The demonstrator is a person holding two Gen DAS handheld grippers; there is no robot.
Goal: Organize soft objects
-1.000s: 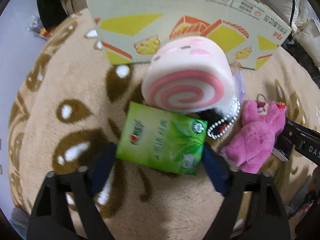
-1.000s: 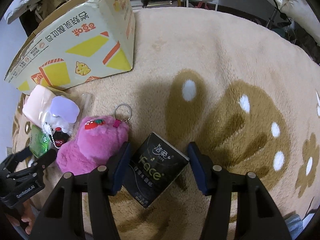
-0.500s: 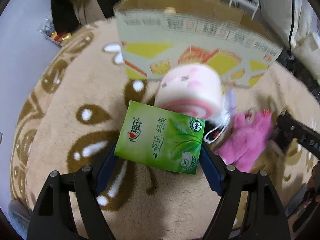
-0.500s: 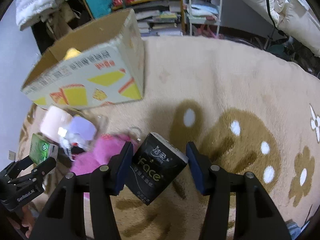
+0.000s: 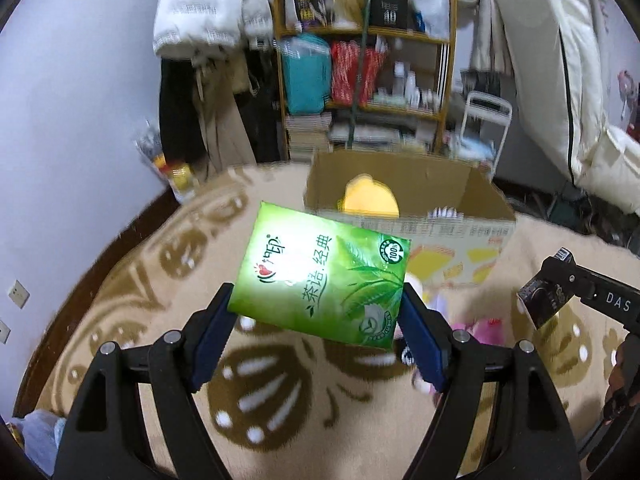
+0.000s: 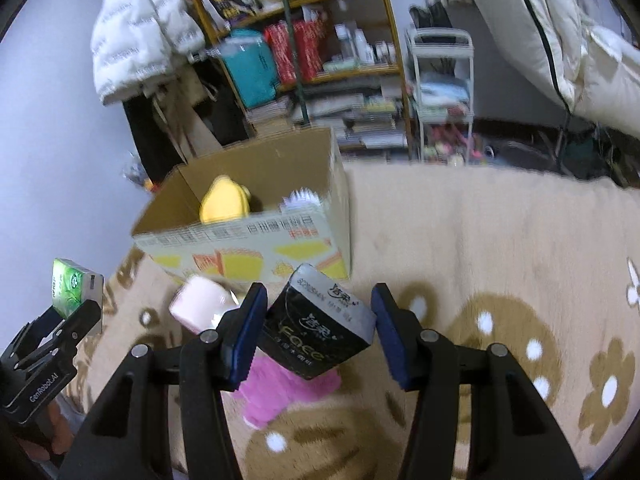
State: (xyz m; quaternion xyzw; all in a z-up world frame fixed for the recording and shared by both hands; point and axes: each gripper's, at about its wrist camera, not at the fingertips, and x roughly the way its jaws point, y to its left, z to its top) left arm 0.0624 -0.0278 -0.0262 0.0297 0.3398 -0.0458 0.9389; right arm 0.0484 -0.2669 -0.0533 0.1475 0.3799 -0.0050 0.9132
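Both grippers, the left gripper (image 5: 316, 340) and the right gripper (image 6: 318, 334), have matte black arms, silver round screws and dark blue finger pads (image 5: 210, 342); white "GenRobot.AI" lettering marks the left.

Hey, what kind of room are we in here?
Likely a lived-in bedroom or storage room at home: a crowded shelf of books and bottles, a white puffer jacket hanging by the wall, and a plush patterned rug.

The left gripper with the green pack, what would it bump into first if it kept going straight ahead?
Probably the cardboard box ahead of the left gripper, its near wall or open top; depth is unclear.
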